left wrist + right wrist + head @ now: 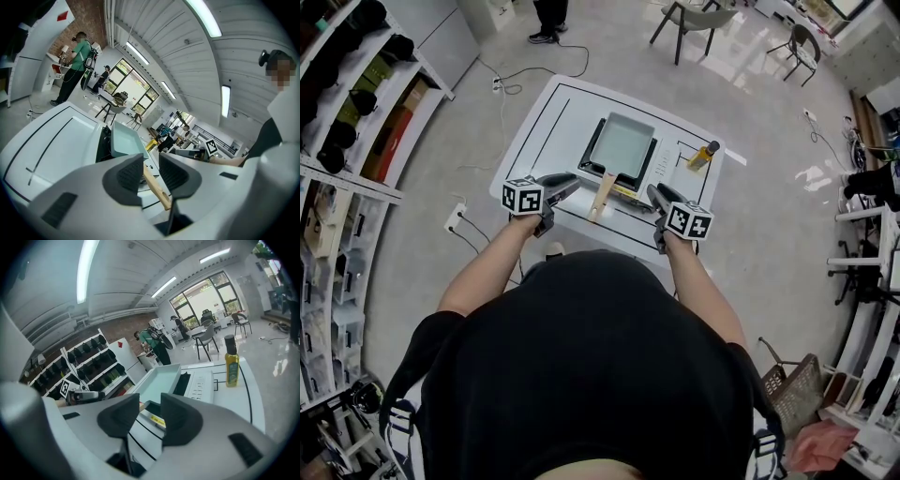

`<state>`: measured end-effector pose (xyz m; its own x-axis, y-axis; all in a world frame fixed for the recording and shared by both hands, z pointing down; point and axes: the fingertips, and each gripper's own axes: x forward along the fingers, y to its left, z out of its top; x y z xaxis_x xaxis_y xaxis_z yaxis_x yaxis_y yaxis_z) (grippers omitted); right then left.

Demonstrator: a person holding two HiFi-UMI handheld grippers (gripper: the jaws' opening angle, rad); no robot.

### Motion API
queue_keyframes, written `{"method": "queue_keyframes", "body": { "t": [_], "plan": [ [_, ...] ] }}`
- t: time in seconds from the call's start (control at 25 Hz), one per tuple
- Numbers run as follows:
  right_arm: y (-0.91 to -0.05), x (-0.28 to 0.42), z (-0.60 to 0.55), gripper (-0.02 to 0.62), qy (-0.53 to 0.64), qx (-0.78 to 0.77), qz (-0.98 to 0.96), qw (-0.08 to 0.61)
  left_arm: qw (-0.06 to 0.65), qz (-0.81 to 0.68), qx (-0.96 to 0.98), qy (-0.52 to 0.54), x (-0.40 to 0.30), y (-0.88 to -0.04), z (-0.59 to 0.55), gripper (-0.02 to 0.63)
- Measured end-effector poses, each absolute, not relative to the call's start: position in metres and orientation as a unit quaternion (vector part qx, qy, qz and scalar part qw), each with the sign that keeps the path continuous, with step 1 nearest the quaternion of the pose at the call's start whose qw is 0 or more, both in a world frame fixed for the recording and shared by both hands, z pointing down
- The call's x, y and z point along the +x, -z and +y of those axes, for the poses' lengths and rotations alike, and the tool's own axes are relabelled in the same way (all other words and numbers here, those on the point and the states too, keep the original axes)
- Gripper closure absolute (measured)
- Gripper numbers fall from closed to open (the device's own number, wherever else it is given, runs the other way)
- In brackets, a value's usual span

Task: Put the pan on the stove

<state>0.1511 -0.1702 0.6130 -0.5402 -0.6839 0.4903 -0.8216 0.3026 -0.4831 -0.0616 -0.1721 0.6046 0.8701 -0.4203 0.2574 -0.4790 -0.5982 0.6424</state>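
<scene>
A rectangular pale-green pan point(623, 141) rests on the portable stove point(664, 165) on the white table point(534, 122), its wooden handle point(602, 195) pointing toward me. My left gripper point(574, 183) hovers just left of the handle, its jaws a narrow gap apart with nothing gripped. In the left gripper view the handle point(157, 187) shows through that gap point(151, 171), beyond the pads and below them, with the pan point(124, 140) farther off. My right gripper point(654, 192) hangs right of the handle, jaws also nearly together and empty point(150, 416), facing the pan point(161, 380).
A yellow oil bottle point(704, 156) stands on the table right of the stove, also the bottle point(231, 363) in the right gripper view. Shelving point(356, 103) lines the left side. Chairs point(694, 19) and a person's feet point(546, 36) are beyond the table. A cable point(502, 80) lies on the floor.
</scene>
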Motion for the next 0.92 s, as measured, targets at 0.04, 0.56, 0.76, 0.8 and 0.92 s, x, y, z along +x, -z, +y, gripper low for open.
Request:
{"method": "queue_keyframes", "body": {
  "t": [0.04,0.56,0.76,0.8,0.92],
  "plan": [
    [-0.612,0.152,-0.17,0.453,-0.356,0.471,-0.801,0.099,0.369,-0.252,0.894,-0.04,-0.061,-0.603,-0.171,0.499],
    [-0.592,0.168,-0.183,0.468,-0.33,0.487,-0.804,0.084,0.314,-0.28,0.906,-0.051,-0.06,-0.589,-0.169,0.522],
    [-0.588,0.175,-0.186,0.471,-0.32,0.496,-0.803,0.084,0.303,-0.292,0.906,-0.043,-0.059,-0.582,-0.174,0.529],
    [-0.587,0.176,-0.186,0.471,-0.317,0.498,-0.803,0.086,0.303,-0.293,0.906,-0.043,-0.059,-0.581,-0.174,0.529],
    [-0.585,0.178,-0.184,0.48,-0.306,0.503,-0.803,0.091,0.299,-0.296,0.906,-0.044,-0.058,-0.577,-0.174,0.537]
  ]
}}
